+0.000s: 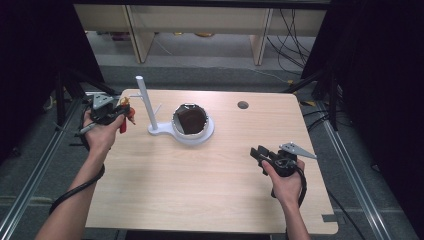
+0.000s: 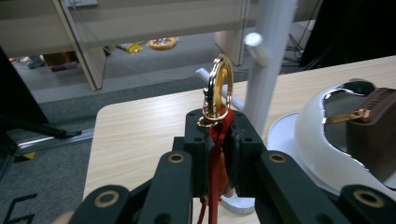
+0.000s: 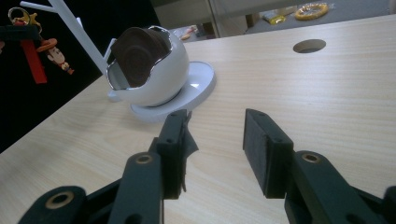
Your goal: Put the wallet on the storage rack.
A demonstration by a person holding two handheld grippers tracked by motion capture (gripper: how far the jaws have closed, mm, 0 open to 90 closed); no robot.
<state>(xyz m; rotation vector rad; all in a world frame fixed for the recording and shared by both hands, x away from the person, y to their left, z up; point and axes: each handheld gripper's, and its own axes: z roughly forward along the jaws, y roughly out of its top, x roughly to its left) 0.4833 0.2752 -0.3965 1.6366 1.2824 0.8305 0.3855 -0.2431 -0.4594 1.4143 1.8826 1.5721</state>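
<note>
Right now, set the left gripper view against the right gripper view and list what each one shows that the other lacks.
Left gripper view: the left gripper shut on the keychain's red strap, its gold ring sticking up beside a peg on the white stand.

Right gripper view: the right gripper open over the table, a round hole in the tabletop, a small figure charm.

Both: the white egg-shaped bowl holding a brown pouch.

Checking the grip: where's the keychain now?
High view, far left: the keychain is clamped in the left gripper, off the table, left of the white stand.
</note>
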